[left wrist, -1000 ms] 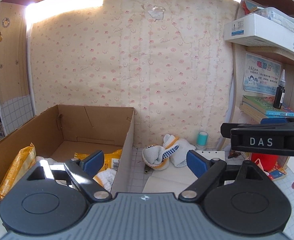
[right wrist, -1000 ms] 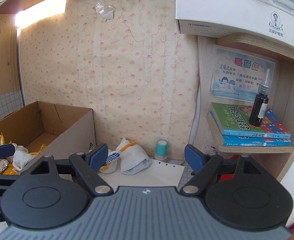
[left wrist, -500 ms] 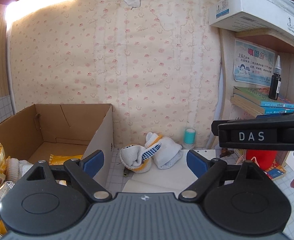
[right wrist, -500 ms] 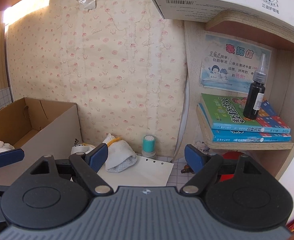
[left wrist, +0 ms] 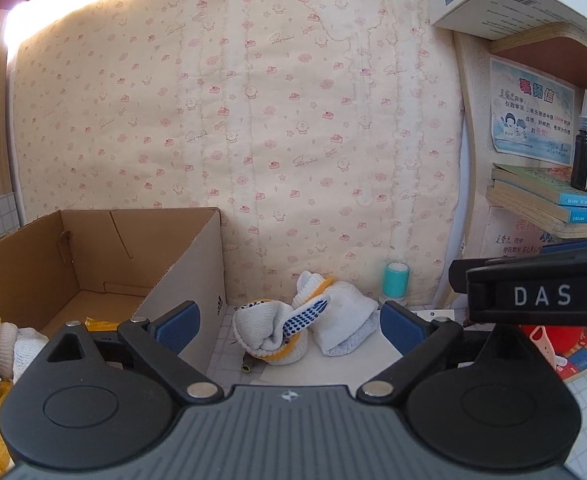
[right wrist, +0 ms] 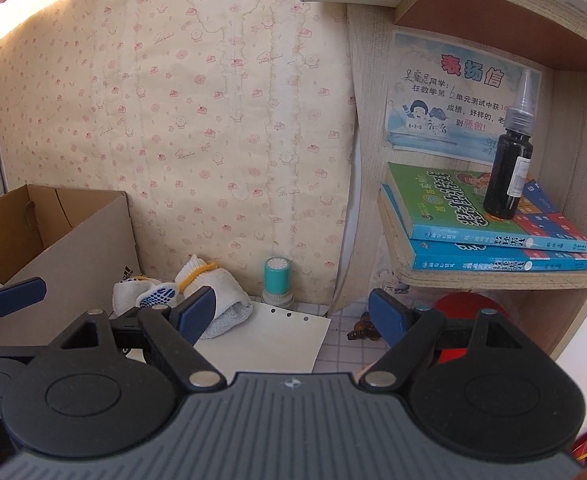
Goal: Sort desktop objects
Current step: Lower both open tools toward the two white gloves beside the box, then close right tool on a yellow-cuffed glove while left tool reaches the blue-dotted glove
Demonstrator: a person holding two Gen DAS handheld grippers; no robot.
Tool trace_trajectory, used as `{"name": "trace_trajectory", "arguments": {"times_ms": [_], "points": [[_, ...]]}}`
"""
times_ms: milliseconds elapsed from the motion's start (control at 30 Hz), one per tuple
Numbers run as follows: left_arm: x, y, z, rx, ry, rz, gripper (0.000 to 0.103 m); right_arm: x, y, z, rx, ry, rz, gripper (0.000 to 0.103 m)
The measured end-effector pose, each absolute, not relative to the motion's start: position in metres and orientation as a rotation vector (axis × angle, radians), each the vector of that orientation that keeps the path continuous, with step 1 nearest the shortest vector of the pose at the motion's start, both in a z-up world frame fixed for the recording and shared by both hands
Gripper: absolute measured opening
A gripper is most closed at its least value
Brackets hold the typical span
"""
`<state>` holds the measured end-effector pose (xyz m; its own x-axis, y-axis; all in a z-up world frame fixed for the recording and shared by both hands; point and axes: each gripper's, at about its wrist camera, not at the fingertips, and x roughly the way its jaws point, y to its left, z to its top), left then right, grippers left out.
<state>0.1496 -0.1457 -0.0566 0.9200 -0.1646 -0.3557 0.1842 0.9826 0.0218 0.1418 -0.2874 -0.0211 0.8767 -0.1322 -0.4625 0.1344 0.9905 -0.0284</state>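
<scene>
Left wrist view: I see the left gripper spread wide, its jaws having just opened further, nothing between them. The gloves lie on the bench beside the cardboard box. The right gripper is spread, empty.

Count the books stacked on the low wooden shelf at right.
2: a green-covered book on top, under the dark bottle, and a blue-spined book beneath it. Others may be hidden.

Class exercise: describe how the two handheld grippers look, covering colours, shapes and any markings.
Both the left gripper and right gripper match: a ribbed grey body, two round black discs, black link arms with silver pivot pins, and blue ribbed pads. The right one's side carries white letters "DAS".
</scene>
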Motion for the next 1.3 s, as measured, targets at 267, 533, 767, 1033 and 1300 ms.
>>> {"name": "trace_trajectory", "arguments": {"times_ms": [267,533,767,1033,1300], "points": [[0.153,-0.167,-0.066,0.129,0.34,-0.202,0.1,0.146,-0.295,-0.024,0.008,0.483,-0.146,0.082],[0.177,-0.164,-0.078,0.1,0.383,-0.157,0.099,0.149,-0.3,-0.027,0.01,0.486,-0.151,0.082],[0.199,-0.164,-0.104,0.075,0.494,-0.089,0.096,0.162,-0.297,-0.033,-0.008,0.508,-0.135,0.082],[0.226,-0.149,-0.121,-0.012,0.561,-0.09,0.068,0.177,-0.29,-0.04,-0.025,0.524,-0.106,0.082],[0.226,-0.144,-0.129,-0.014,0.567,-0.08,0.041,0.185,-0.289,-0.047,-0.02,0.539,-0.097,0.082]]}}
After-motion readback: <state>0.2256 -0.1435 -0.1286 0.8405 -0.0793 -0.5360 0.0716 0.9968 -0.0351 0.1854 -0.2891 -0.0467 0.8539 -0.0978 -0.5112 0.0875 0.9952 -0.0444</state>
